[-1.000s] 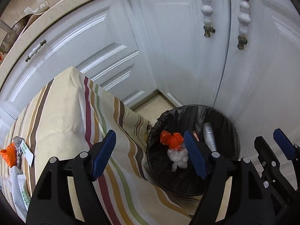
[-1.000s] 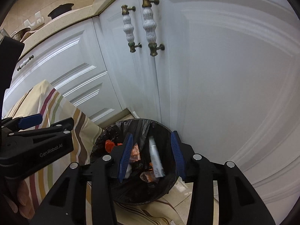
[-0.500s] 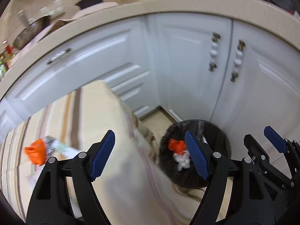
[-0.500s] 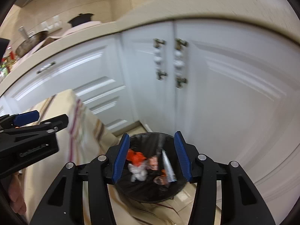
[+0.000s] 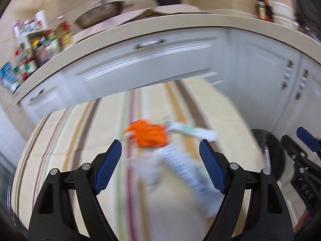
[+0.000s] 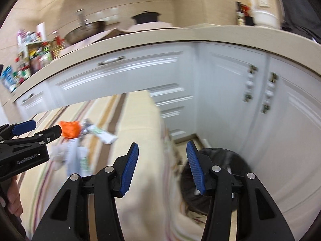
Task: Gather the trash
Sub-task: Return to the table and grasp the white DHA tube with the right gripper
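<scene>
An orange crumpled wrapper [image 5: 148, 135] [image 6: 70, 129] lies on the striped tablecloth [image 5: 80, 130] [image 6: 136, 120]. Beside it are a white wrapper with green print [image 5: 192, 130] [image 6: 102, 133] and a pale plastic wrapper [image 5: 186, 170] [image 6: 74, 156], all blurred. My left gripper [image 5: 159, 143] [image 6: 43, 128] hangs above this trash, open and empty. My right gripper [image 6: 162, 144] [image 5: 294, 135] is open and empty over the table's right edge. The black-lined bin [image 6: 220, 170] [image 5: 268, 150] stands on the floor to the right of the table.
White cabinet doors [image 6: 230, 100] curve behind the table and bin. The beige counter [image 5: 180, 26] above carries a pan, a dark pot and several bottles and jars at the left. A person's hand [image 6: 12, 196] holds the left gripper.
Both grippers rose and swung left, away from the bin and over the table. The table's trash now lies ahead of the left gripper. The right jaws stand slightly wider.
</scene>
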The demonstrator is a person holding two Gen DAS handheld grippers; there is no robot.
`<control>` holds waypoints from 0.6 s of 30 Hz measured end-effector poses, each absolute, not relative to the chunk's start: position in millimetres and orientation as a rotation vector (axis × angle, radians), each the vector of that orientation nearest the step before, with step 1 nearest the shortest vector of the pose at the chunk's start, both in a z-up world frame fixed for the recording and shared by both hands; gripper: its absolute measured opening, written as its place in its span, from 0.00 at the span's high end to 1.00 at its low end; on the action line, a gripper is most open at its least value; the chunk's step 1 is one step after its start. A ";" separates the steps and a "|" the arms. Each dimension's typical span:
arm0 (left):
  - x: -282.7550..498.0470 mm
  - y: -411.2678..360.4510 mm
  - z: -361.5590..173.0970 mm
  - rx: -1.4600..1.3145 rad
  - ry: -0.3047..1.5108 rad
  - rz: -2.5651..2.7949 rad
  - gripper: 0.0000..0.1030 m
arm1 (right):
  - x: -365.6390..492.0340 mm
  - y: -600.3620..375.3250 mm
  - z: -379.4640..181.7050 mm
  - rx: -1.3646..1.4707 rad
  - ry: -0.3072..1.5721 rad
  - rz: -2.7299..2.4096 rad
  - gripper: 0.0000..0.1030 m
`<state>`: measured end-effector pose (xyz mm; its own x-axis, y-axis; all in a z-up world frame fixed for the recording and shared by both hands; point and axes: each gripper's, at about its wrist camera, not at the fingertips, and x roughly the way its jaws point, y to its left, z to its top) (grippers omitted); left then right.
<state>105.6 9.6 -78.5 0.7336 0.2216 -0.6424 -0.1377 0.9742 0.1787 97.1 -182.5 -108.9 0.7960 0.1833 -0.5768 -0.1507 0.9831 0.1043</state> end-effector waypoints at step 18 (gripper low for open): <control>52.4 120.5 -105.3 0.020 0.795 0.381 0.24 | 76.6 -68.7 -128.0 -0.116 0.733 0.425 0.52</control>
